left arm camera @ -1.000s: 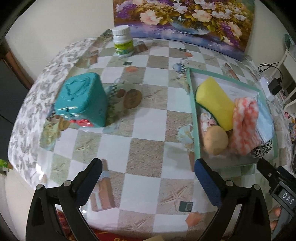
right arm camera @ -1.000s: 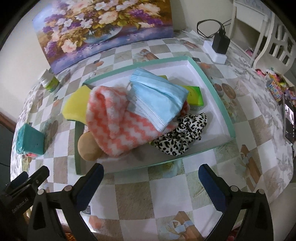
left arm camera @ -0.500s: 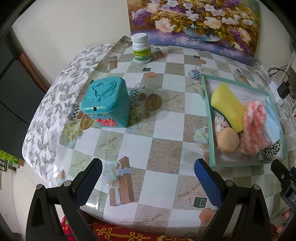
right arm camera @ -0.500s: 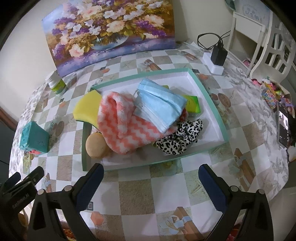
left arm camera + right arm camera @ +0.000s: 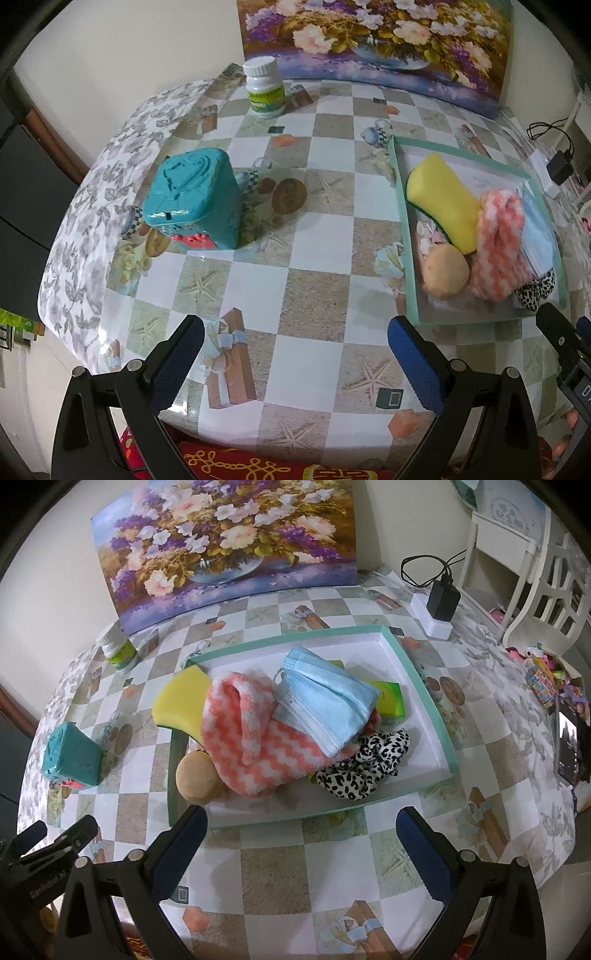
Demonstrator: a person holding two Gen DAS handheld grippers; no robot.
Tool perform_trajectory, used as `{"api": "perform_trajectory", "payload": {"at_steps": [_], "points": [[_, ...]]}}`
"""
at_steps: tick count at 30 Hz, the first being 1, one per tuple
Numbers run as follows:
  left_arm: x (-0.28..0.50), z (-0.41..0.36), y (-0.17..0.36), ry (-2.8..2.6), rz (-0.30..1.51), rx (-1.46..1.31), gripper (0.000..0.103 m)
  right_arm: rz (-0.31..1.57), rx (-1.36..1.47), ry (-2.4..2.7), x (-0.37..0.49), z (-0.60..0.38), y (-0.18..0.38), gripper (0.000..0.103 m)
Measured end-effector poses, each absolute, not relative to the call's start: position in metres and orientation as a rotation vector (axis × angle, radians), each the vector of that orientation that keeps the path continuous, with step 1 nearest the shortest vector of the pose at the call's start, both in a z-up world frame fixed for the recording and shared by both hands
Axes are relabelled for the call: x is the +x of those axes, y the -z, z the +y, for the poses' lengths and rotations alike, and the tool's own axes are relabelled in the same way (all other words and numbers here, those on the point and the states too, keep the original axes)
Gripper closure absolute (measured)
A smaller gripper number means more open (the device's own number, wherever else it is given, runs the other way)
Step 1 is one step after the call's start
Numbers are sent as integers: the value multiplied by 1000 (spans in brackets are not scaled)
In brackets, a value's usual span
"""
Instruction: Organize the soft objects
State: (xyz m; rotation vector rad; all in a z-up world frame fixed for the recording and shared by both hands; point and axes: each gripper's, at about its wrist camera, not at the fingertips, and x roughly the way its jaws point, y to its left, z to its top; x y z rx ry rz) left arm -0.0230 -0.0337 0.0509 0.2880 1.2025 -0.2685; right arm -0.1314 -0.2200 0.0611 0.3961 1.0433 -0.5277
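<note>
A shallow teal-rimmed tray (image 5: pixel 424 686) (image 5: pixel 400 206) on the checkered table holds the soft things: a yellow sponge (image 5: pixel 177 698) (image 5: pixel 443 199), a pink-and-white fuzzy cloth (image 5: pixel 251 746) (image 5: pixel 498 243), a blue face mask (image 5: pixel 325 701) on top, a leopard-print scrunchie (image 5: pixel 365 764) (image 5: pixel 537 291), a tan round puff (image 5: pixel 195 775) (image 5: pixel 445 271) and a green pack (image 5: pixel 389 698). My right gripper (image 5: pixel 301 845) is open, above the table just before the tray's near rim. My left gripper (image 5: pixel 295 354) is open over bare table, left of the tray, with nothing between its fingers.
A teal box (image 5: pixel 195 201) (image 5: pixel 70 757) stands on the left of the table, a white pill bottle (image 5: pixel 264 88) (image 5: pixel 118 648) at the back. A flower painting (image 5: pixel 229 546) leans on the wall. A charger and power strip (image 5: pixel 439 605) lie at the back right.
Both grippers have pulled back and up from the table, so the tray and teal box look smaller. Both stay open. The things in the tray have not moved.
</note>
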Motion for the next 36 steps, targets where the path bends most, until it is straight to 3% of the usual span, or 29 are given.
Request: {"api": "perform_trajectory", "payload": {"at_steps": [36], "points": [[-16, -26, -45, 258, 1288, 231, 3, 1097, 345, 519, -122, -218, -52, 0]]}}
